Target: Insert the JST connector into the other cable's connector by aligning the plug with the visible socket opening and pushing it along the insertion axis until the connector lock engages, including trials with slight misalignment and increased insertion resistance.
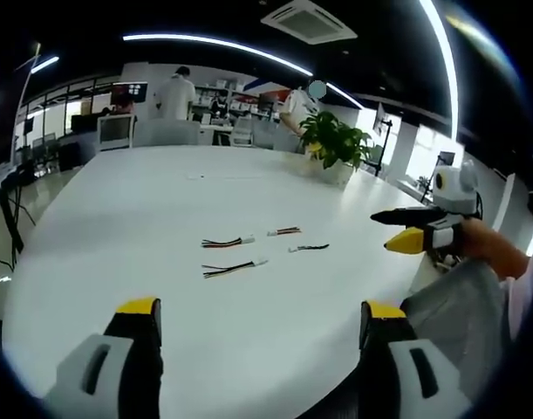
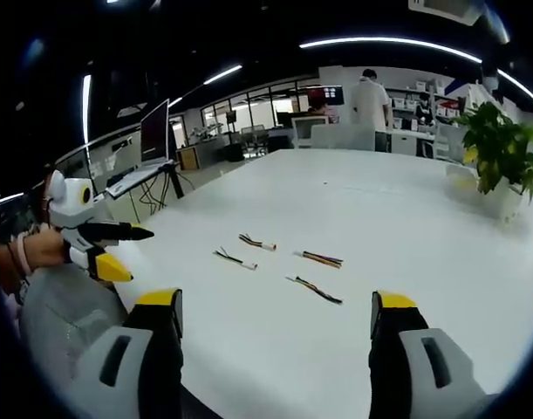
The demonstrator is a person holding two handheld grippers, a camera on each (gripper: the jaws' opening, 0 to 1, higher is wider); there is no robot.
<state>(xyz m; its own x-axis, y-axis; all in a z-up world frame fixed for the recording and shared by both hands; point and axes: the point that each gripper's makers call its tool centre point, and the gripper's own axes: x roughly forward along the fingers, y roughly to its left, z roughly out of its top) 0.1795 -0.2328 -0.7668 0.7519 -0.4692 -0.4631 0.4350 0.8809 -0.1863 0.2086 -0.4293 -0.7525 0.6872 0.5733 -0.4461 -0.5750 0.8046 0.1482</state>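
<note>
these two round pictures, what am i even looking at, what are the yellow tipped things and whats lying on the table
No robot here: a person holds a two-jaw gripper in each hand, and a fisheye camera rides on each, looking forward along its jaws. One picture is the left gripper view, the other the right gripper view.

The two yellow-tipped prongs rising from the bottom of each picture are that gripper's own jaws: the left gripper and the right gripper. Both stand wide apart and hold nothing. Each gripper also appears at the side of the other's view, with the person's hand behind it.

They hover over a large white table. On it lie four short cable pieces with coloured wires and small connectors, apart from each other and untouched. A potted plant stands at the far edge. Behind is an office with people and desks.
</note>
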